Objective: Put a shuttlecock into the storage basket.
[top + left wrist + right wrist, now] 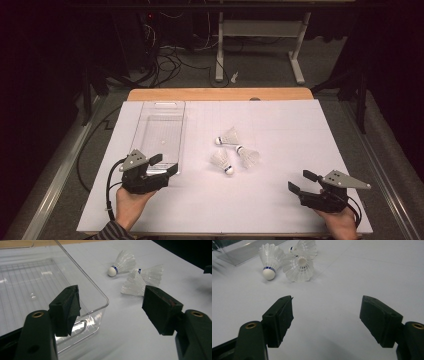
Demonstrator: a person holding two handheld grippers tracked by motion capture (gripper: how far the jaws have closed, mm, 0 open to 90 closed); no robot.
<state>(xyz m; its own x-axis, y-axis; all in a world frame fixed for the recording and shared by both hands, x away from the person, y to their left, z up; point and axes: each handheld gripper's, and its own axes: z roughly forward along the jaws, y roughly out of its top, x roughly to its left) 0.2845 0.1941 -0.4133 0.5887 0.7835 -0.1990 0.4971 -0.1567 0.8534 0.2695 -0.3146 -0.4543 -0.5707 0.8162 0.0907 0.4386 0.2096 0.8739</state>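
Note:
Three white feather shuttlecocks lie close together at the middle of the white table: one (228, 137) at the back, one (248, 156) to the right, one (220, 161) in front. A clear plastic tray (159, 130) stands left of them with nothing in it. My left gripper (165, 164) is open at the tray's near right corner. The left gripper view shows its jaws (112, 307) apart, with the tray's rim (100, 293) between them and the shuttlecocks (132, 285) beyond. My right gripper (301, 181) is open at the front right, pointing at the shuttlecocks (299, 268) from a distance.
A white sheet (280, 125) covers the table, with a wooden edge (220, 94) at the back. Beyond the table are a white desk frame (260, 35) and cables (165, 62) on the dark floor. Cables trail from both grippers.

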